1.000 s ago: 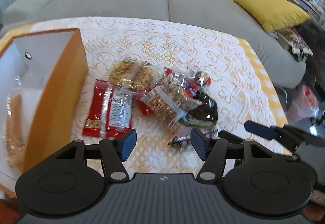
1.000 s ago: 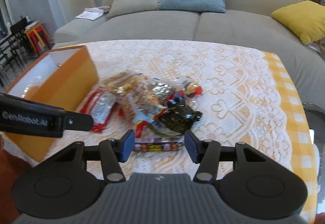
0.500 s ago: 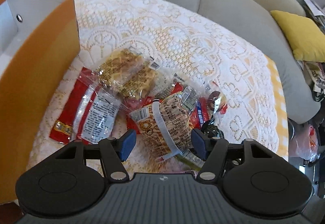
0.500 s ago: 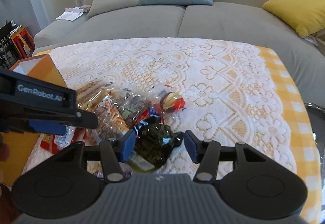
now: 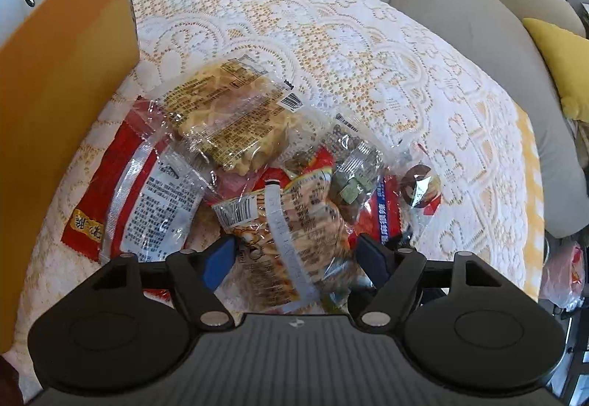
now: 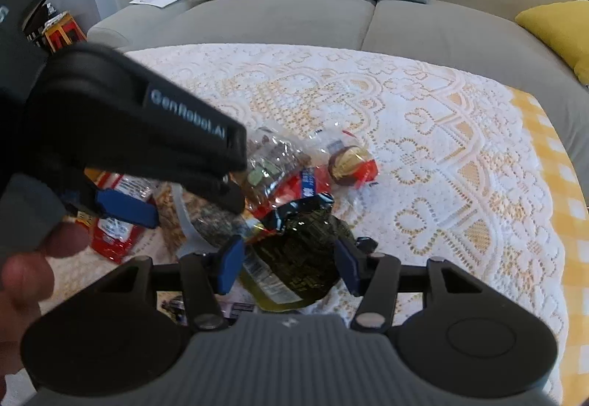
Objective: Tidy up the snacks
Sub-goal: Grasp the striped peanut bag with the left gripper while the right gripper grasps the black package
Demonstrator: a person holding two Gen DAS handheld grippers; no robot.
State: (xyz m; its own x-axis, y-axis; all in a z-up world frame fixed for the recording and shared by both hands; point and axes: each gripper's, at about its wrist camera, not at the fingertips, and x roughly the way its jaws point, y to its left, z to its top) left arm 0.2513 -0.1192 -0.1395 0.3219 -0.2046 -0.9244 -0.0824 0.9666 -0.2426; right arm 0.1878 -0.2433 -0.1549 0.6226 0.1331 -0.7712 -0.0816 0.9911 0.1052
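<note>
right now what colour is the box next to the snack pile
Orange outside, white inside: the box shows best in the left wrist view.

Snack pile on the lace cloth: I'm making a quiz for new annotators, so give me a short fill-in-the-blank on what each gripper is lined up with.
1. The left gripper, jaws just widened, straddles a clear packet of ____-coloured sticks.
2. The right gripper has a dark ____ packet between its open pads.
3. The waffle packet lies beside a tall ____ box.
4. Behind the table stands a grey ____.

Missing words: tan; green; orange; sofa
</note>
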